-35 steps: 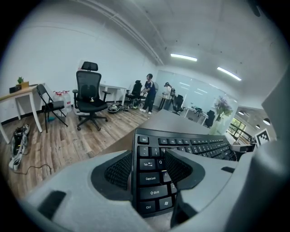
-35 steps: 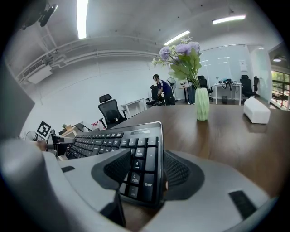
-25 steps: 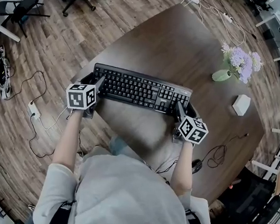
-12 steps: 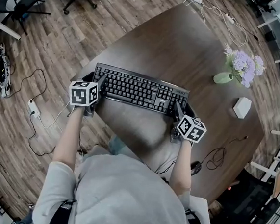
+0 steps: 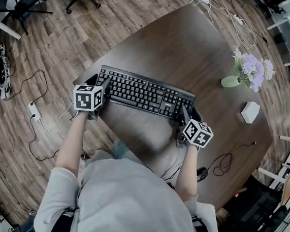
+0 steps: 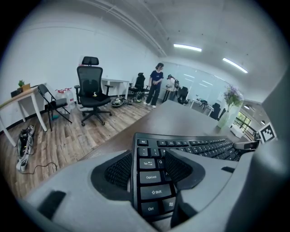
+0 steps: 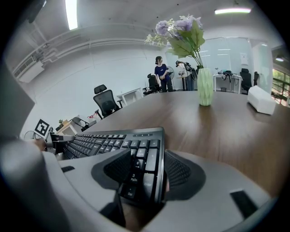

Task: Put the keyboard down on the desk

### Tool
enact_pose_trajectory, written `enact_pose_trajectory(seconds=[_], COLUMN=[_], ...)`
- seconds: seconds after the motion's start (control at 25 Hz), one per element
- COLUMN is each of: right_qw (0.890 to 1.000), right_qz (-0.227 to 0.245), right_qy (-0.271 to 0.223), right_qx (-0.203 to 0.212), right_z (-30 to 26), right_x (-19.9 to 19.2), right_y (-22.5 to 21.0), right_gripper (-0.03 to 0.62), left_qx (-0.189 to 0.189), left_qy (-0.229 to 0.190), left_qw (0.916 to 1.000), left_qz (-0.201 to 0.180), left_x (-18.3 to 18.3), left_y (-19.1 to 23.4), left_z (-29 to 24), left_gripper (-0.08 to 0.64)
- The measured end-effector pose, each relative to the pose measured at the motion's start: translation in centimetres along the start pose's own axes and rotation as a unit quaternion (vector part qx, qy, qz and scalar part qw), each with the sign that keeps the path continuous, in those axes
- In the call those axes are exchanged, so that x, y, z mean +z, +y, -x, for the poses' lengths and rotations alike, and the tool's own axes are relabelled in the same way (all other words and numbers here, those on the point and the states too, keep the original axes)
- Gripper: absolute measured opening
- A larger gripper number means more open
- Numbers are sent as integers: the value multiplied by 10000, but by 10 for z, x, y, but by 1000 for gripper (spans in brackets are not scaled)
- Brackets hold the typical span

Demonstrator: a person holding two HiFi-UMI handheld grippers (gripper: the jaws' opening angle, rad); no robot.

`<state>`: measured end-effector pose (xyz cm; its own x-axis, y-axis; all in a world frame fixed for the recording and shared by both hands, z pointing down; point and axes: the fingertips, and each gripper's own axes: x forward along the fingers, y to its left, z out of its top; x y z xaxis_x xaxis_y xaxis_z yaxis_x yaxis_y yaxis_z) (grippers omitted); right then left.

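The keyboard hangs low over the desk, along its near edge. The left claw is clamped on the keyboard's left end and the right claw on its right end. To put it down well, lower both ends level and together, so that no corner strikes first. Release only when it lies flat.

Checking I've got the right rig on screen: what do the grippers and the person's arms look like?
Left gripper and right gripper have rounded grey jaws lined with dark textured pads. Each carries a white cube with black square markers. The person wears a grey short-sleeved shirt.
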<state>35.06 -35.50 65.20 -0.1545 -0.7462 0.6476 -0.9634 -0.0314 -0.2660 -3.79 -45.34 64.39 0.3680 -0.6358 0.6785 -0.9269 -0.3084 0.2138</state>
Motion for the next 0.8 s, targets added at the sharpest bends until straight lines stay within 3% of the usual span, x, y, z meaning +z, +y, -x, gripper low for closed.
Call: enact_pose_trajectory(seconds=[0.2, 0.4, 0.48, 0.6, 0.8], right_qw=[9994, 9974, 9965, 9938, 9892], right_qz=[324, 484, 465, 445, 738], right_qy=[-109, -341, -516, -861, -1168], right_qx=[-98, -420, -468, -547, -485], right_z=[3, 16, 24, 38, 58], right_x=[5, 10, 16, 27, 35], right_y=[3, 1, 7, 14, 36], right_gripper=[222, 222, 213, 44, 14], left_qx=[-7, 458, 691, 913, 805], left_qy=[-99, -265, -459, -745, -1100], left_qw=[9996, 9954, 9929, 9887, 9856], left_qz=[-256, -795, -849, -928, -998], left_x=[4, 11, 18, 27, 35], left_y=[2, 12, 19, 23, 11], left_z=[5, 18, 29, 45, 70], left_gripper=[212, 206, 133, 38, 9])
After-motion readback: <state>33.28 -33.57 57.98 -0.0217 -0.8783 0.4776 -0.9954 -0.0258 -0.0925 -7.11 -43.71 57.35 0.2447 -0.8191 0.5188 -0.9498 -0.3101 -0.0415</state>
